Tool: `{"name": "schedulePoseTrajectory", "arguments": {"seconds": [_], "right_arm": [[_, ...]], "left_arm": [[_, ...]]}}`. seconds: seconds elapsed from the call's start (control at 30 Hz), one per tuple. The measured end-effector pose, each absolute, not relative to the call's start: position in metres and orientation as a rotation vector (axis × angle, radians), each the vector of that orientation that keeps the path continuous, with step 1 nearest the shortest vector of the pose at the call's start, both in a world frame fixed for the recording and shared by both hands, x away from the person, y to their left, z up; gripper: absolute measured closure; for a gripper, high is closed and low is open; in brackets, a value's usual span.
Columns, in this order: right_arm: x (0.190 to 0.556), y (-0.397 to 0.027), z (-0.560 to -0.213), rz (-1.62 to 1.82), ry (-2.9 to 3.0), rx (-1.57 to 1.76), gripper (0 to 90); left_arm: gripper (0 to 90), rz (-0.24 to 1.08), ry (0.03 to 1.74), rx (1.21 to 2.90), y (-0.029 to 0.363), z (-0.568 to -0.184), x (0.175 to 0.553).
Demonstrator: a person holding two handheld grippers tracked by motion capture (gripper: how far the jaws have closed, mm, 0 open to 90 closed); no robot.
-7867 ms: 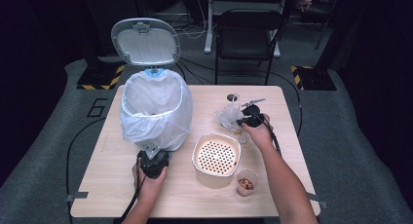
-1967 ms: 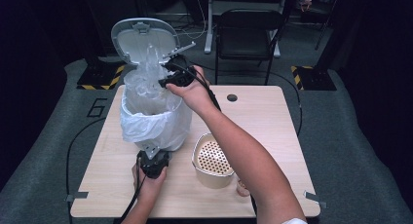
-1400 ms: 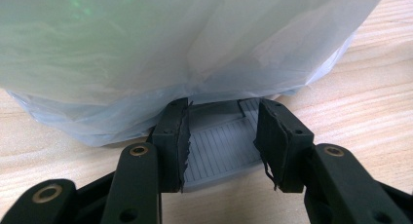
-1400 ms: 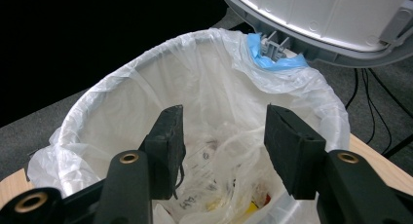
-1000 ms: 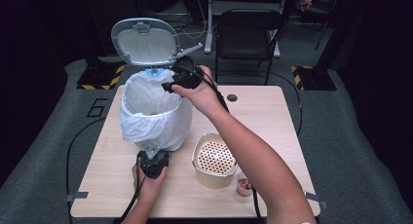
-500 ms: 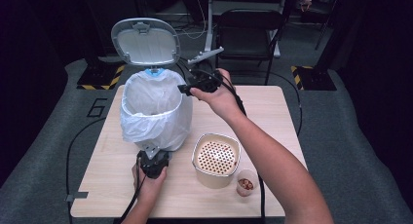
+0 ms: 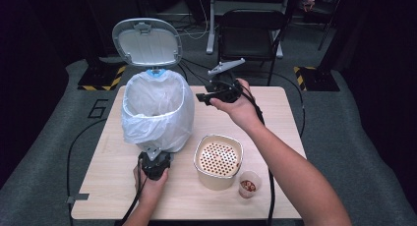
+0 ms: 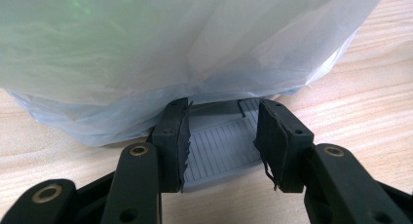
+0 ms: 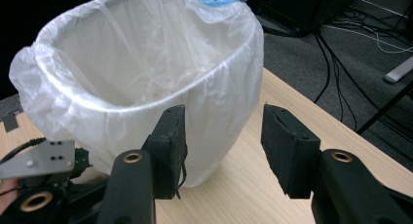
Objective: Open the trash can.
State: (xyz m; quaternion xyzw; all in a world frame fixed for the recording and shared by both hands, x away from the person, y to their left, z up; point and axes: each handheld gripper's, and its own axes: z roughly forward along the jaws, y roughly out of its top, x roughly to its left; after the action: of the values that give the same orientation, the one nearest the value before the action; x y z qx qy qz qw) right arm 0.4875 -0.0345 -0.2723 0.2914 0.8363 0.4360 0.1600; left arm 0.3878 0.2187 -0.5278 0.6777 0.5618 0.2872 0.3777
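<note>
Both tongs first: my left gripper (image 7: 155,163) sits low at the near foot of the white-bagged pedal bin (image 7: 156,110), its jaws clamped on the grey ribbed foot pedal (image 8: 221,146), which I press to keep the grey hinged lid (image 7: 146,41) standing upright. My right gripper (image 7: 202,99) hangs in the air just beside the bin's right rim, over the light wooden table (image 7: 275,108), with nothing between its half-spread pads (image 9: 170,146); those jaws have just been closing a little. Down inside the translucent liner I make out some pale crumpled stuff at the bottom, too blurred to name.

I judge one drop into the bin is finished. What looks left: the cream perforated strainer bowl (image 7: 218,159) near the table's front, and the small clear cup with reddish-brown bits (image 7: 248,184) just beside it, both untouched and well apart from my right gripper. The pedal must stay down until those go in, if they are meant to.
</note>
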Motion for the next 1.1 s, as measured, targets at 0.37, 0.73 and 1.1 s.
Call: {"name": "schedulePoseTrajectory", "arguments": {"seconds": [0.37,0.73,1.1], "right_arm": [[0.474,-0.066,-0.285,1.246,2.366,0.867,51.9],[0.455,-0.095,-0.31,1.232,2.357,0.897,51.8],[0.43,-0.132,-0.349,1.231,2.359,0.968,48.1]], "left_arm": [[55.5,0.737,1.429,1.75,0.22,-0.527,0.388],[55.5,0.725,1.434,1.755,0.22,-0.527,0.387],[55.5,0.725,1.434,1.752,0.22,-0.527,0.387]]}}
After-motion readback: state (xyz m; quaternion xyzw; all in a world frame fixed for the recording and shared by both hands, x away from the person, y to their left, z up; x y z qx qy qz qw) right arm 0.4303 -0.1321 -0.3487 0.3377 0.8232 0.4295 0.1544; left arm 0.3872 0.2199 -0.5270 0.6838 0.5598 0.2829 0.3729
